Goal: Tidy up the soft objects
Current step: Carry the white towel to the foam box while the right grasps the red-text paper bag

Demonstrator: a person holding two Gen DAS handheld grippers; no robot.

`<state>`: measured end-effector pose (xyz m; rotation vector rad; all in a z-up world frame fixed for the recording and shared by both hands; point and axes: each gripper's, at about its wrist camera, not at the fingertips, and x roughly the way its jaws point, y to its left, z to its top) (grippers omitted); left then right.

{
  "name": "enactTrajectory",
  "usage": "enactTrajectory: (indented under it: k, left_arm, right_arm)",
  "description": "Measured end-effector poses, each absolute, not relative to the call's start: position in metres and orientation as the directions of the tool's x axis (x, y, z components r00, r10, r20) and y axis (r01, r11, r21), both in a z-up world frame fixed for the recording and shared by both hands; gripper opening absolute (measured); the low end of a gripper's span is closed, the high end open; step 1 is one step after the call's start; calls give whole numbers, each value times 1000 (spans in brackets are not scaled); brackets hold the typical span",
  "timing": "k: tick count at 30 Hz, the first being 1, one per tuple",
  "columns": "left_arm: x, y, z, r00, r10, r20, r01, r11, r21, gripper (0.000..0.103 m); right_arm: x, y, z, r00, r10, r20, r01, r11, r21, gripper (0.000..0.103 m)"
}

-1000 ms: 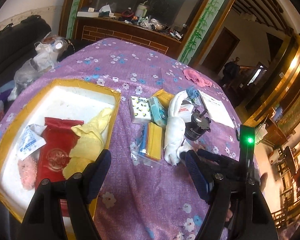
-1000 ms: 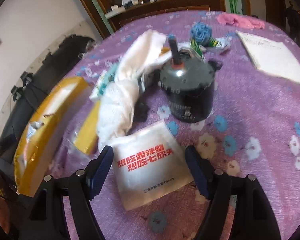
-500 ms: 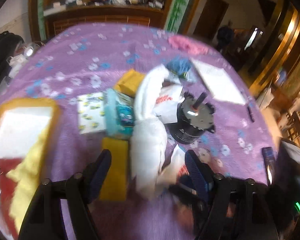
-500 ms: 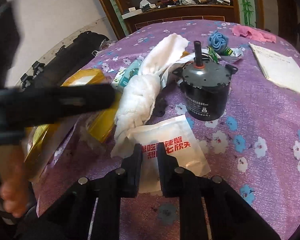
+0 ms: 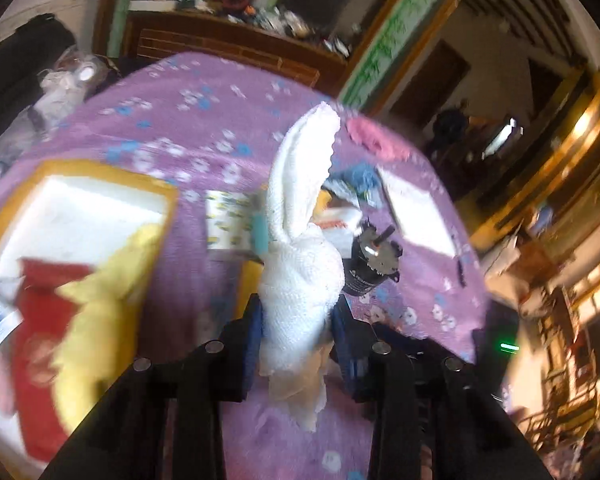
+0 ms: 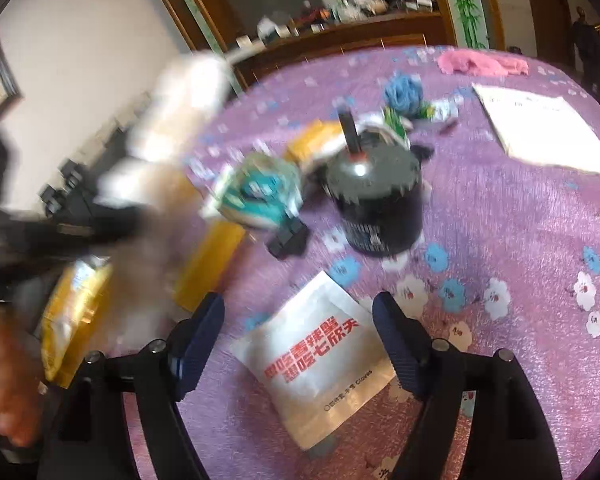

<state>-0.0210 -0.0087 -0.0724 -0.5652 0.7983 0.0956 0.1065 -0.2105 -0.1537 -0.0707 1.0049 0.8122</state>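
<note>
My left gripper (image 5: 298, 320) is shut on a white towel (image 5: 300, 248) and holds it lifted above the purple flowered tablecloth; the towel's far end stands up. It appears blurred at the left of the right wrist view (image 6: 172, 120). A yellow-rimmed white box (image 5: 100, 208) at the left holds a yellow cloth (image 5: 100, 312) and a red packet (image 5: 40, 344). My right gripper (image 6: 300, 328) is open and empty above a white sachet (image 6: 320, 364) with red lettering.
A black motor (image 6: 376, 200) stands behind the sachet. A teal tissue pack (image 6: 260, 192), yellow packets (image 6: 208, 264), a blue yarn flower (image 6: 402, 92), a pink cloth (image 6: 480, 64) and a paper sheet (image 6: 540, 132) lie around. A cluttered wooden cabinet (image 5: 236, 40) is beyond the table.
My left gripper closed on the white towel and lifted it off the table. My right gripper, shut half a second ago, has opened over the sachet.
</note>
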Motion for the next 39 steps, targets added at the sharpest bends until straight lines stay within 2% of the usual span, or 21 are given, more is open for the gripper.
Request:
enactTrajectory:
  k: [2, 7, 10, 16, 20, 25, 30, 32, 35, 37, 38, 39]
  left_arm:
    - [-44, 3, -65, 725, -114, -679, -305, 832, -465, 35]
    - [-98, 35, -60, 760, -33, -650, -368, 802, -471, 35]
    - [-119, 54, -67, 772, -24, -635, -387, 774, -501, 35]
    - [-144, 77, -72, 796, -17, -605, -394, 744, -540, 35]
    - [-161, 95, -71, 804, 32, -593, -426, 728, -538, 35]
    - [-179, 118, -80, 797, 68, -600, -467, 699, -542, 35]
    - [-181, 129, -89, 794, 69, -605, -481, 679, -554, 35]
    - [-179, 131, -91, 790, 64, -610, -482, 680, -553, 35]
    - [-176, 134, -93, 780, 68, -622, -490, 685, -540, 35]
    - [-175, 136, -94, 778, 61, -626, -490, 682, -543, 35]
    - [-174, 136, -94, 776, 60, -628, -492, 680, -543, 35]
    - [-173, 137, -95, 775, 61, -629, -494, 679, -543, 35]
  right_arm:
    - [104, -209, -152, 273, 580, -767, -650, 699, 298, 76]
    - [99, -236, -141, 267, 536, -801, -536, 773, 339, 76]
    - [91, -233, -144, 267, 463, -845, -513, 811, 283, 76]
    - [82, -203, -150, 323, 389, -863, -464, 860, 214, 77]
    - [88, -182, -151, 365, 346, -864, -430, 886, 173, 77]
    - [95, -176, -151, 368, 349, -862, -383, 901, 202, 86]
    - [96, -162, -153, 400, 283, -872, -357, 924, 137, 87]
    - [94, -152, -155, 432, 202, -879, -356, 934, 40, 79]
    - [85, -145, -155, 467, 178, -866, -378, 926, -13, 61]
    - [79, -146, -153, 473, 193, -860, -394, 919, -10, 40]
    - [76, -147, -152, 474, 208, -856, -405, 914, -2, 36]
    - [75, -148, -152, 478, 212, -852, -412, 911, -4, 20]
